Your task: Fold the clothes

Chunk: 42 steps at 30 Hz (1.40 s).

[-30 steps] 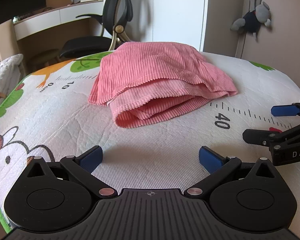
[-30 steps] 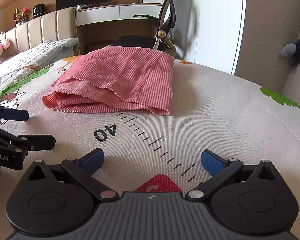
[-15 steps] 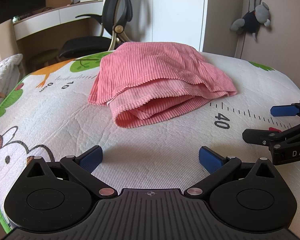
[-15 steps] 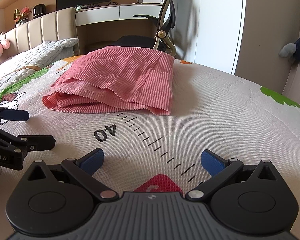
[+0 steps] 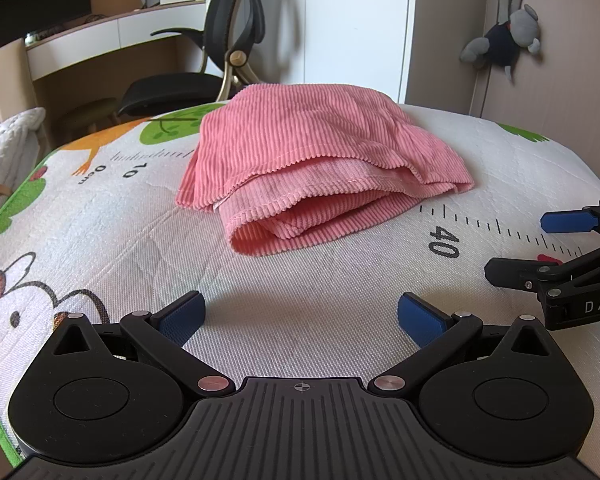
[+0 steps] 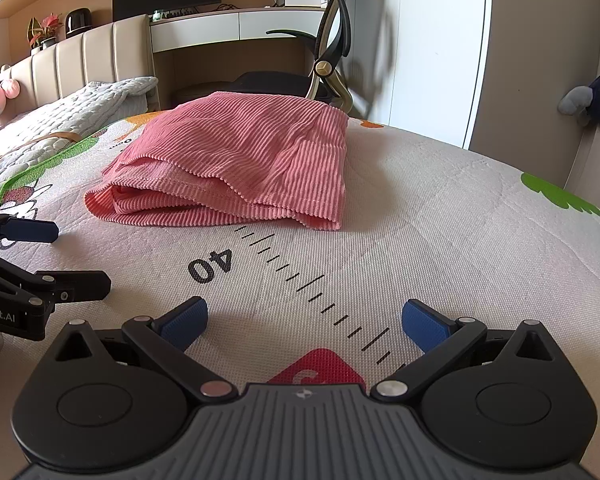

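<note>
Centrally on the printed play mat [image 5: 100,240] lies the pink corduroy garment [image 5: 320,160], folded into a thick, several-layered bundle with its stacked hems and rounded fold facing both tools; its near edge sits just beyond the "40" mark [image 5: 444,242] of the mat's printed ruler. Judged from its ribbed weave and slumped, puffy edges, the garment is light, soft and limp: it will sag wherever unsupported, and the layers will probably slide over one another if only the top ply is pinched. A sound hold would take all layers together at the near corners, one tool per corner, with the fingers slid flat along the mat beneath the bottom fold.

On the near side of the garment, well apart from it, the left gripper [image 5: 300,316] sits low over the mat with its blue-padded fingers spread wide and nothing between them. Near it, to the garment's right-hand front, the right gripper [image 6: 304,320] shows the same condition: fingers wide apart, empty, over the ruler ticks. Beyond the garment stands a black office chair [image 5: 228,48], and a grey plush toy [image 5: 500,44] hangs on the wall.

Against the frames from a second and half a second ago, no difference is found: garment, mat and both tools hold identical positions
</note>
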Tool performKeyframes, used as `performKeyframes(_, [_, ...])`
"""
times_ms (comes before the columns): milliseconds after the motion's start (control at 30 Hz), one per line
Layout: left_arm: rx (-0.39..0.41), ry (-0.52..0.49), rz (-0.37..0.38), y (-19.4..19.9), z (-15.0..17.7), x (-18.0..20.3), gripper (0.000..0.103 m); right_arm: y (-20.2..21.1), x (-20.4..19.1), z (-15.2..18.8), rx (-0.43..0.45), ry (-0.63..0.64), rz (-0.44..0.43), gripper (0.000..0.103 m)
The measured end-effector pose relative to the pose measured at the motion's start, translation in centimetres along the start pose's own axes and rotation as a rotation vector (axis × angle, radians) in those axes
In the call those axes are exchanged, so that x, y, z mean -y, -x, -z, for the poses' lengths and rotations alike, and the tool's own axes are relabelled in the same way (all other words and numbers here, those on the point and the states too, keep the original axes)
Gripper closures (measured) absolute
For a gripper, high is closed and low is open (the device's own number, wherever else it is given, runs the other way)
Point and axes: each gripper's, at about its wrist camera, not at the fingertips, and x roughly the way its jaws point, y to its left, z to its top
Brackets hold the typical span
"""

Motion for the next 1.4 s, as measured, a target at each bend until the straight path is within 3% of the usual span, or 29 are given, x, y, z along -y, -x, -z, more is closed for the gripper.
performKeyframes(1400, [-0.005,-0.001,0.010,-0.05,-0.07,-0.17,0.000,0.14,-0.03,-0.01,-0.002,0.003,0.000,0.000])
